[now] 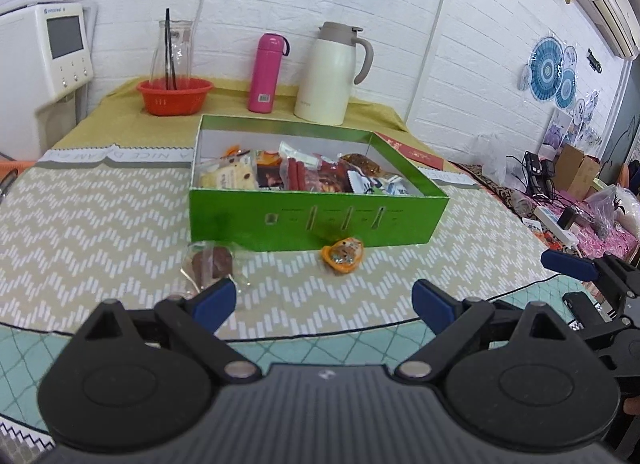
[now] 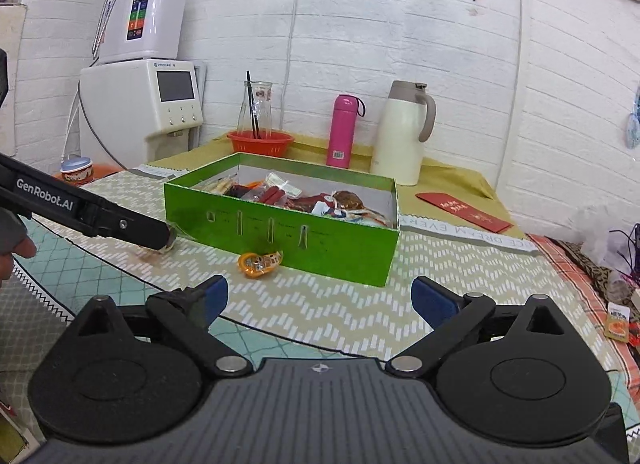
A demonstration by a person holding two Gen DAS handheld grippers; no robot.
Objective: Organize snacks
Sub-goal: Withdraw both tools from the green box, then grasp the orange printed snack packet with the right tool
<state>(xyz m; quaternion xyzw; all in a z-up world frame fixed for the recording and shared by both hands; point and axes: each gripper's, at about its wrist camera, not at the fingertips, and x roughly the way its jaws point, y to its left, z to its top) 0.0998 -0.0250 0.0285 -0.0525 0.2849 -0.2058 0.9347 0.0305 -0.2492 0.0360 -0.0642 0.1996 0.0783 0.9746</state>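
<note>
With both tongs spread and empty, we are lining up the left tongs (image 1: 324, 300) on the brown wrapped snack (image 1: 212, 262) before the green box (image 1: 312, 220); next, closing.

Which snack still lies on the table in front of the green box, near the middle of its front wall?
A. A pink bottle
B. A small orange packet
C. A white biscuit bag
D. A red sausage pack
B: the small orange packet lies on the table cloth just before the front wall of the green box, while the sausages and biscuits are already inside the box.
</note>
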